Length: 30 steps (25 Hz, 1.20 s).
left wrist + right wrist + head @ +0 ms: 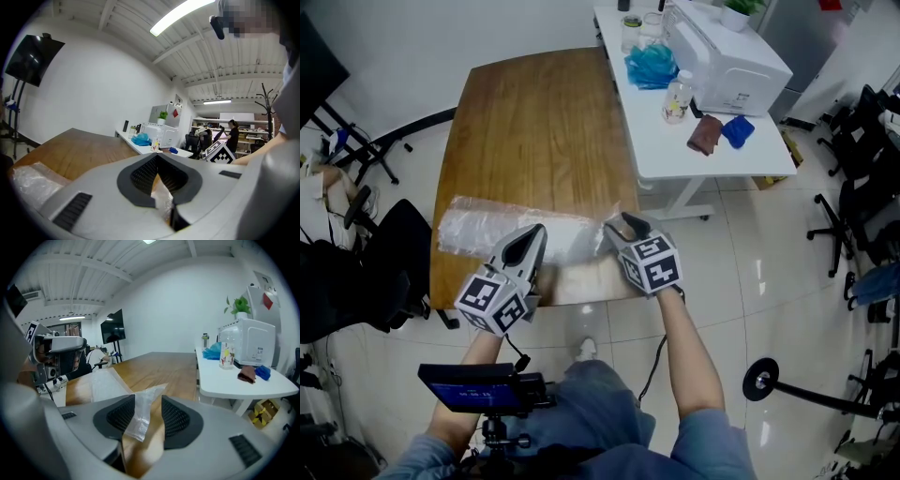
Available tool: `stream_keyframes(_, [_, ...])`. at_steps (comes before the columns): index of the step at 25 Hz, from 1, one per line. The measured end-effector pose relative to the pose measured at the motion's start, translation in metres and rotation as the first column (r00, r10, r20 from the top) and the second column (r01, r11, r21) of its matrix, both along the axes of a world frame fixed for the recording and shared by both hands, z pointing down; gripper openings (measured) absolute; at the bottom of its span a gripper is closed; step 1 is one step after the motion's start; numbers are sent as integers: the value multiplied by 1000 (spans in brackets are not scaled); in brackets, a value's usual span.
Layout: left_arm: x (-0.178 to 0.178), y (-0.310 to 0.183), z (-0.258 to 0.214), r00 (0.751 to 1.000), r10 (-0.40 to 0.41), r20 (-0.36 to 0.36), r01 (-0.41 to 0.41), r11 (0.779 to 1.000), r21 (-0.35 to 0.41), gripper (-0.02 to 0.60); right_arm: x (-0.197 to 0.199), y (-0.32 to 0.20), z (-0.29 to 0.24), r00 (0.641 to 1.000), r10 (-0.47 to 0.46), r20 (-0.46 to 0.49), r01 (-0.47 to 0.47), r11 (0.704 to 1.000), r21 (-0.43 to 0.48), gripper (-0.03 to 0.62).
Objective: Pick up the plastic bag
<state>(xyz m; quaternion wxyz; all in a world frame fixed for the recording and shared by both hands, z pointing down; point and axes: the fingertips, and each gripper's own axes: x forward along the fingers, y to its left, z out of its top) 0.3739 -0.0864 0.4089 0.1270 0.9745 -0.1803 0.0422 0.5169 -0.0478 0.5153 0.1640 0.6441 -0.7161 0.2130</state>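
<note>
The left gripper (534,236) has its jaws pinched together on the clear crinkled plastic bag (502,225), which lies along the near edge of the brown wooden worktop (534,122). The right gripper (617,225) holds its jaws well apart, with the bag's right corner loose between them (close against one pad). Bare wood runs on to the far edge.

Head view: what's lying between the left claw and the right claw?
The crumpled end of the plastic bag fills the gap from left claw to right claw, over the wooden table, in the head view.
</note>
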Motion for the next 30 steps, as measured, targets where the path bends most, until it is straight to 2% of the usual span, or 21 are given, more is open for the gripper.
stream_keyframes(8, [6, 5, -3, 1000, 19, 6, -19, 1000, 5, 14, 15, 9, -11, 997, 63, -34, -62, 997, 34, 189])
stream_keyframes(15, [7, 6, -2, 1000, 24, 5, -24, 1000, 8, 12, 13, 8, -18, 997, 62, -47, -59, 996, 60, 189])
stream_keyframes(19, [5, 1, 3, 999, 14, 30, -15, 1000, 19, 14, 8, 5, -18, 998, 50, -41, -48, 997, 62, 188])
stream_keyframes(22, [-2, -11, 13, 996, -13, 92, 10, 999, 31, 14, 1, 2, -15, 999, 32, -40, -30, 998, 55, 187])
stream_keyframes(24, [-9, -24, 25, 986, -34, 165, 31, 999, 23, 12, -6, 0, -10, 999, 11, -44, -9, 999, 45, 186])
stream_keyframes(27, [-20, -42, 50, 953, -36, 300, 40, 999, -7, 14, -16, -1, 1, 999, -16, -44, 17, 1000, 17, 160])
stream_keyframes(30, [-36, -60, 67, 920, -39, 390, 43, 999, -3, 12, -23, -1, 14, 999, -34, -35, 33, 999, -23, 134])
